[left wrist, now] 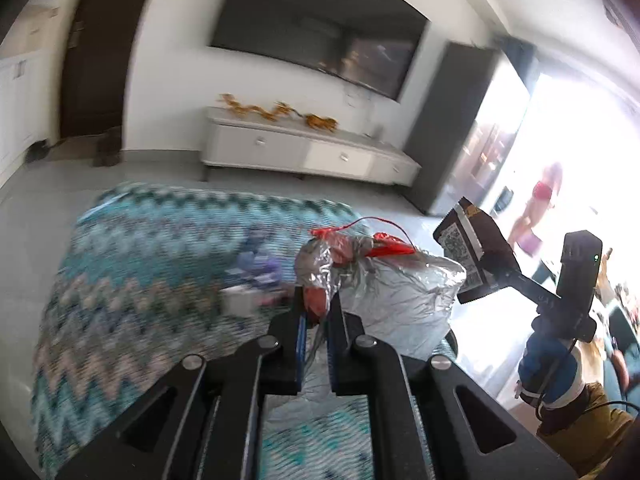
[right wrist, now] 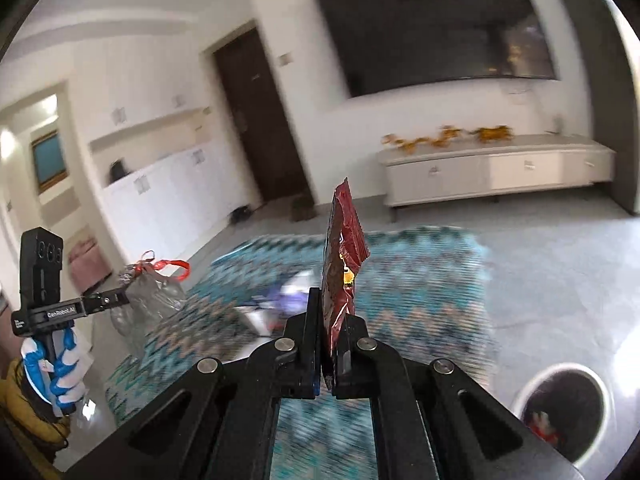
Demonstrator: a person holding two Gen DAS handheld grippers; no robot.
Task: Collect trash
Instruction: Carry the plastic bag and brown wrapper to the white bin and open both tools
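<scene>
My left gripper [left wrist: 317, 300] is shut on the rim of a clear grey trash bag [left wrist: 396, 300] with red drawstrings, held above a teal zigzag rug [left wrist: 160, 280]. The bag also shows in the right wrist view [right wrist: 148, 300], with the left gripper [right wrist: 120, 298] on it. My right gripper [right wrist: 330, 316] is shut on a dark red snack wrapper [right wrist: 342, 264] that stands upright between its fingers. In the left wrist view the right gripper [left wrist: 486, 276] holds the wrapper [left wrist: 466, 252] just right of the bag. More litter, white and purple, lies on the rug [left wrist: 252, 284] [right wrist: 280, 304].
A white TV cabinet [left wrist: 308, 148] stands against the far wall under a wall TV [left wrist: 320, 36]. A dark door [right wrist: 260, 120] is at the left. A round white bin with dark inside [right wrist: 564, 412] sits on the grey floor at the right.
</scene>
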